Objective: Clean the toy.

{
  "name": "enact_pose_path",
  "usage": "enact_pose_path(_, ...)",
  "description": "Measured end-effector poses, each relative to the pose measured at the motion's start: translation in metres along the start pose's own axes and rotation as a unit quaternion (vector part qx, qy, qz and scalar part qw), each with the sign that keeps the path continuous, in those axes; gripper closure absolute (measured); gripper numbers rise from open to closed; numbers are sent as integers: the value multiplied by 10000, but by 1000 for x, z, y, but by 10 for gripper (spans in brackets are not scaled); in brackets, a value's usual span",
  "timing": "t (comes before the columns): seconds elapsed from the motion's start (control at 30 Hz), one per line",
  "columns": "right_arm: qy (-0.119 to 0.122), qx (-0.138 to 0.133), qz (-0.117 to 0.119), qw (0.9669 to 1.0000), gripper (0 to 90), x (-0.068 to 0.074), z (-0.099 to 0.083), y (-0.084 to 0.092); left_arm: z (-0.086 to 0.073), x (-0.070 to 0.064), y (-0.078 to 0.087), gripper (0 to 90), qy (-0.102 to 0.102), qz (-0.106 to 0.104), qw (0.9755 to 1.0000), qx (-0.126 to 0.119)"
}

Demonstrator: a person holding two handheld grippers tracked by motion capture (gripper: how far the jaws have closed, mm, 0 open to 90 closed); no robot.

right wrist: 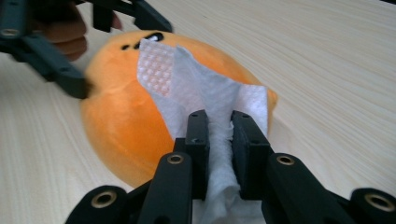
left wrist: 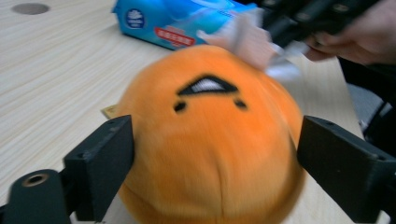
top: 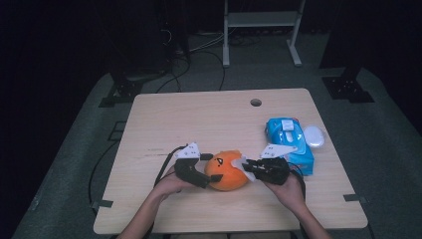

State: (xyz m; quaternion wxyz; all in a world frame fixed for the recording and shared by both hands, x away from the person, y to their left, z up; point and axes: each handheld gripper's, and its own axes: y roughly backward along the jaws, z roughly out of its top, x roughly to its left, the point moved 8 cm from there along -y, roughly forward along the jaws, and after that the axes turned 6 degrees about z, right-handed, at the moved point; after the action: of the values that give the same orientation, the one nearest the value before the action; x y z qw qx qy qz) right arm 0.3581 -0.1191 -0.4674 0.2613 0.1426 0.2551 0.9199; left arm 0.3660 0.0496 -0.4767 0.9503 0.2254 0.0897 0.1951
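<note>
Wiping underway: right gripper [right wrist: 219, 135] clamps a tissue [right wrist: 187, 93] against the orange plush [top: 227, 171]; left gripper [left wrist: 215, 154] straddles it, jaws apart. Next stroke needs steadying.

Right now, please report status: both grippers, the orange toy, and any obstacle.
Left gripper open, jaws astride orange plush toy. Right gripper shut on white tissue, laid on toy. Blue tissue pack behind, apart; nothing blocking.
</note>
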Motion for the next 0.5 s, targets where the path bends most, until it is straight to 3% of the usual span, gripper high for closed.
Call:
enact_pose_path(0.07,-71,7,-8,10000,769,-4,-2,2,-2,-2,0,119,-119,-16,9999,62)
enact_pose_path(0.13,-170,3,44,9998,769,-7,-4,2,-3,-2,0,186,-134,1,9999,62)
enact_pose_path(0.27,-50,10,0,10000,773,0,-1,3,-2,3,-1,294,-140,230,9996,52)
enact_pose_path(0.3,75,-46,59,9999,773,11,4,3,-1,2,-2,302,-89,208,9997,34)
enact_pose_path(0.37,175,-105,178,9996,773,24,10,-1,2,-3,-4,308,-226,176,9996,12)
enact_pose_path(0.43,311,-123,246,9991,772,34,14,-6,3,-8,-6,310,-426,196,9989,63)
enact_pose_path(0.5,399,-153,227,9988,773,38,17,-9,3,-9,-7,310,-474,235,9986,76)
